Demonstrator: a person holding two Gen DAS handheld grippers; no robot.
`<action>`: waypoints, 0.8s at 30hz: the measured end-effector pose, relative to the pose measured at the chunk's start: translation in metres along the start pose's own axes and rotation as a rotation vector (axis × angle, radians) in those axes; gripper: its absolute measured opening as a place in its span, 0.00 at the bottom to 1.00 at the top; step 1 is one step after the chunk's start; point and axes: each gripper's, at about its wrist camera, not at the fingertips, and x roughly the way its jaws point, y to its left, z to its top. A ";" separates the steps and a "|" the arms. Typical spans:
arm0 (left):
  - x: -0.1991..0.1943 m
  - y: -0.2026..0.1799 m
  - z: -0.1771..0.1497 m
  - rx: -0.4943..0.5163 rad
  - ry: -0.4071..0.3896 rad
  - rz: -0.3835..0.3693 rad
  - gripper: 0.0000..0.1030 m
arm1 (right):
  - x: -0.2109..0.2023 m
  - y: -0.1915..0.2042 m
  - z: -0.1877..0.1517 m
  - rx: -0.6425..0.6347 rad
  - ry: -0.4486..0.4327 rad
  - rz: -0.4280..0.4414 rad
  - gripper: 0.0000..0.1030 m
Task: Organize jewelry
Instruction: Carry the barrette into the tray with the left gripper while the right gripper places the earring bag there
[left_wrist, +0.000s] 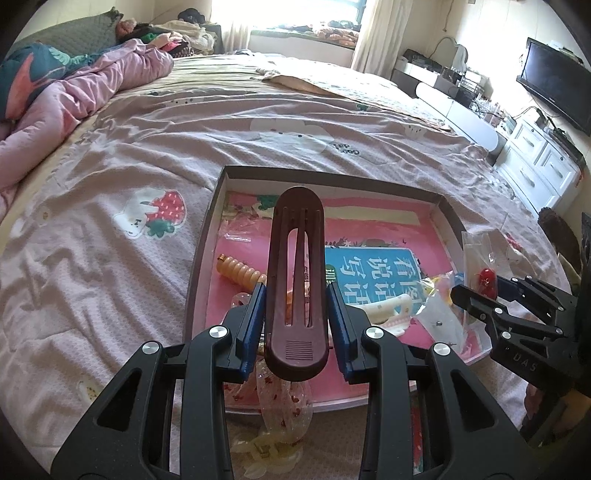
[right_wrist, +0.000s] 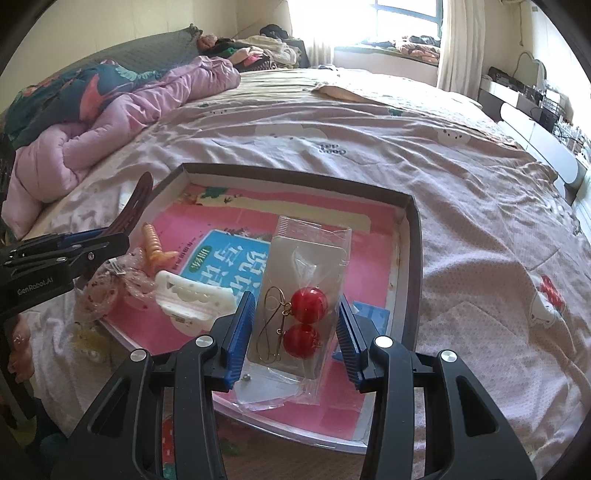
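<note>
Gripping a dark maroon hair clip (left_wrist: 297, 280) between blue pads (left_wrist: 255, 325), left gripper (left_wrist: 298, 328) clamped on the clip's lower half, clip standing up and forward over the near-left part of the shallow box lid (left_wrist: 448, 210). Pinching a clear bag of red ball earrings (right_wrist: 301, 314) on both sides, right gripper (right_wrist: 295, 339) closed on the bag, hovering above the lid's near-right portion. Resting on the pink bedspread (left_wrist: 129, 155), lid with low dark walls all round, far half of its pink floor bare. Crowding the near-left corner: orange spiral hair clip (right_wrist: 155, 245), white hair claw (right_wrist: 192, 299), pink speckled scrunchie (right_wrist: 110, 288), the last spilling over the near rim. Lying just outside that rim on the bed, pale yellow chain (left_wrist: 266, 450). Spreading wide and flat beyond the far wall, open bedspread; bunched at far left, pink quilt (right_wrist: 122, 110). Lining the bed's right edge, white drawers (left_wrist: 539, 162).
</note>
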 end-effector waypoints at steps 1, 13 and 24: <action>0.002 0.000 0.000 0.000 0.004 0.001 0.25 | 0.002 -0.001 -0.001 0.004 0.005 0.001 0.40; 0.008 0.000 -0.002 -0.004 0.018 0.003 0.25 | -0.001 -0.001 -0.009 0.028 0.016 0.032 0.52; -0.013 -0.006 -0.001 0.005 -0.022 0.005 0.41 | -0.039 -0.005 -0.019 0.051 -0.034 0.027 0.71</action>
